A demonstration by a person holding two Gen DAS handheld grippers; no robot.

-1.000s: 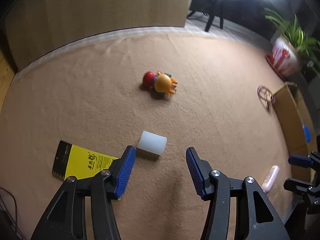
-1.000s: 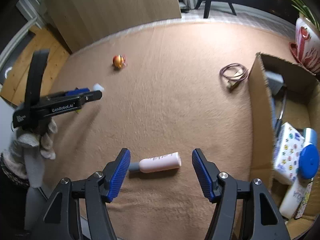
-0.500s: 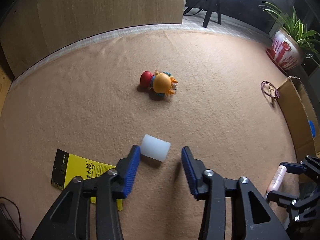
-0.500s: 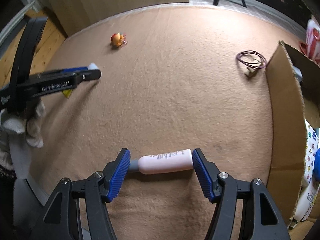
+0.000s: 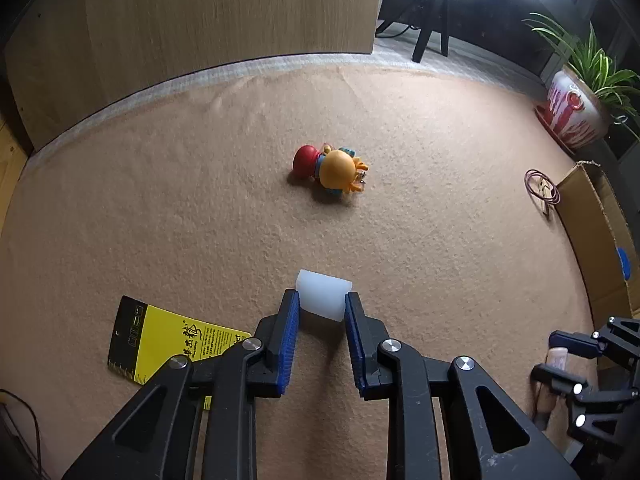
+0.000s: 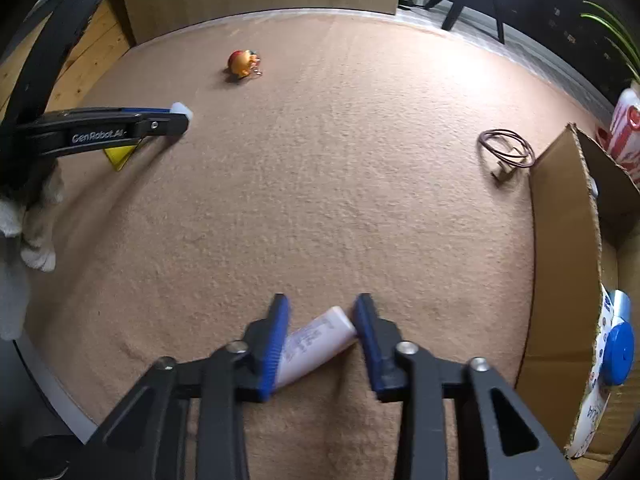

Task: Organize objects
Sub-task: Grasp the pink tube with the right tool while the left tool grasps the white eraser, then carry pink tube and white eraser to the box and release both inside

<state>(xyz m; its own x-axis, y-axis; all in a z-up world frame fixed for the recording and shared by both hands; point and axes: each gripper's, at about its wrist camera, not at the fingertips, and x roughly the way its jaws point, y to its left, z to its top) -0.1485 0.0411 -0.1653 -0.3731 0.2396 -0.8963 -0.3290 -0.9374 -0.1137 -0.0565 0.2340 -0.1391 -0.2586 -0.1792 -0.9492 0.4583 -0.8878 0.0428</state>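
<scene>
A translucent white block (image 5: 323, 292) lies on the tan carpet, and my left gripper (image 5: 322, 295) points down over it. Its jaws are closing, and the blue pads press the block's two sides. The same gripper (image 6: 182, 114) shows side-on in the right wrist view. My right gripper (image 6: 321, 300) is closing its jaws on a pink tube (image 6: 316, 340). The tube lies slanted between the pads and touches both. In the left wrist view the right gripper (image 5: 560, 354) sits at the lower right edge, with the tube's end (image 5: 558, 358) showing.
A red and orange toy figure (image 5: 334, 170) lies mid-carpet. A yellow card (image 5: 160, 336) is beside the left gripper, and a coiled cable (image 6: 506, 148) lies near an open cardboard box (image 6: 564, 240) holding a blue-capped bottle (image 6: 618, 350). A potted plant (image 5: 574, 116) and a wooden panel (image 5: 200, 20) border the carpet.
Both pairs of jaws have narrowed, the left onto the white block, the right onto the pink tube. The tube turned from crosswise to slanted. The right gripper sank closer to the carpet.
</scene>
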